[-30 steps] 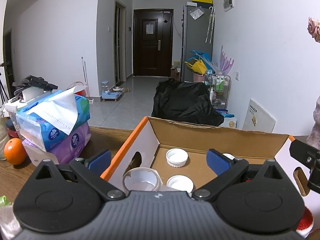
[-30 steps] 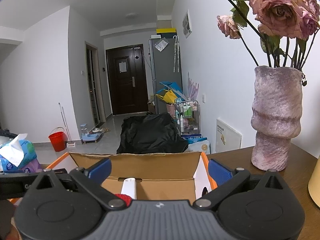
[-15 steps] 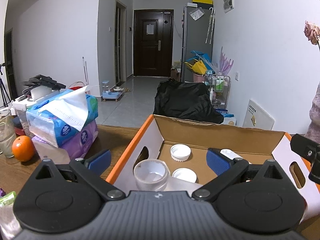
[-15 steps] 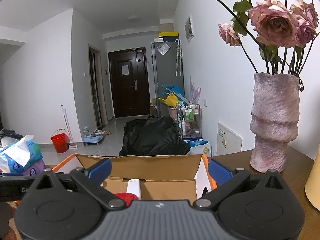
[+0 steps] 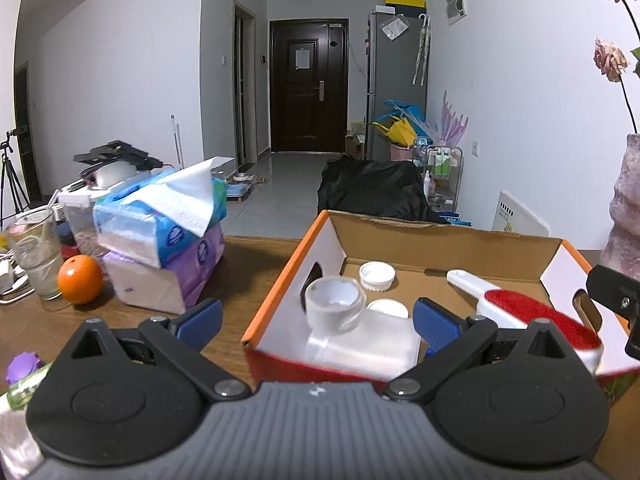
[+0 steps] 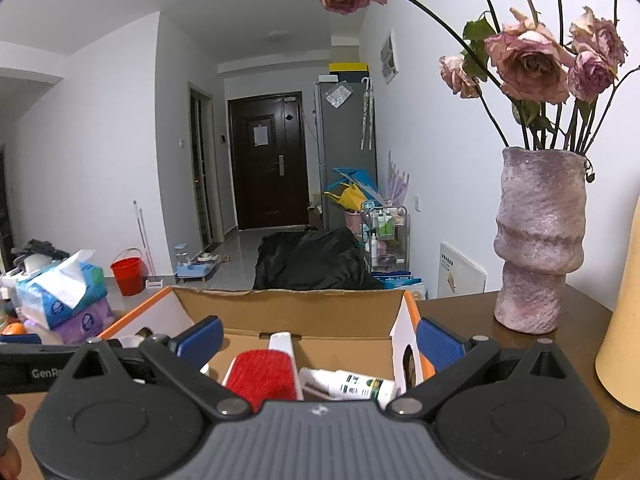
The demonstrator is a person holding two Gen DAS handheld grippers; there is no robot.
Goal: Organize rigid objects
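Observation:
An open cardboard box (image 5: 440, 236) with orange edges sits on the wooden table. Inside lie a clear plastic container (image 5: 340, 320) with a wide open neck, two white caps (image 5: 377, 275), and a red lint brush (image 5: 532, 312) with a white handle. My left gripper (image 5: 316, 318) is open and empty, just before the box's near wall. My right gripper (image 6: 318, 338) is open and empty over the box's (image 6: 288, 308) near right side, above the red brush (image 6: 260, 376) and a white tube (image 6: 352, 388).
Stacked tissue packs (image 5: 164, 236), an orange (image 5: 79, 285) and a glass (image 5: 34, 256) stand left of the box. A purple vase (image 6: 538, 248) with dried roses stands to the right. A small bottle with a purple cap (image 5: 24, 372) lies at the near left.
Both grippers have drawn back and up from the box, so more of its inside shows. The plastic container now lies in the box, clear of my left gripper.

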